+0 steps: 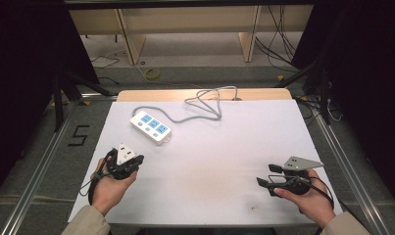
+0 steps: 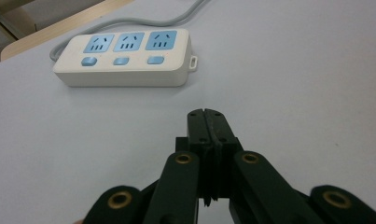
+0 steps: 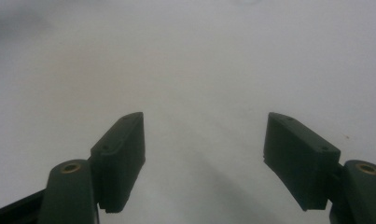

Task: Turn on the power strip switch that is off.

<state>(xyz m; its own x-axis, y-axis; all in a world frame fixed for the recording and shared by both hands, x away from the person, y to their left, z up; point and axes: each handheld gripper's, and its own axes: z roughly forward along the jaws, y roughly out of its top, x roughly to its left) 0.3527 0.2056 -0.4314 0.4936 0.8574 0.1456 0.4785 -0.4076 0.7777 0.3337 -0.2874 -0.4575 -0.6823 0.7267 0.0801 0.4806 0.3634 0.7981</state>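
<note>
High view looks down from above; left gripper view, low, shares the white 3-socket plastic power strip [image 1: 151,127] [image 2: 125,58].

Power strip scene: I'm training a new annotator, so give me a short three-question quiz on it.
1. True or false: the left gripper has its jaws shut with nothing between them.
2. How many sockets does the power strip have: A two, B three, C four?
3. Which gripper is nearer the power strip?

Key: 1 true. 2 B. 3 the left gripper; the right gripper, jaws open, rests at the white table's other side.
</note>
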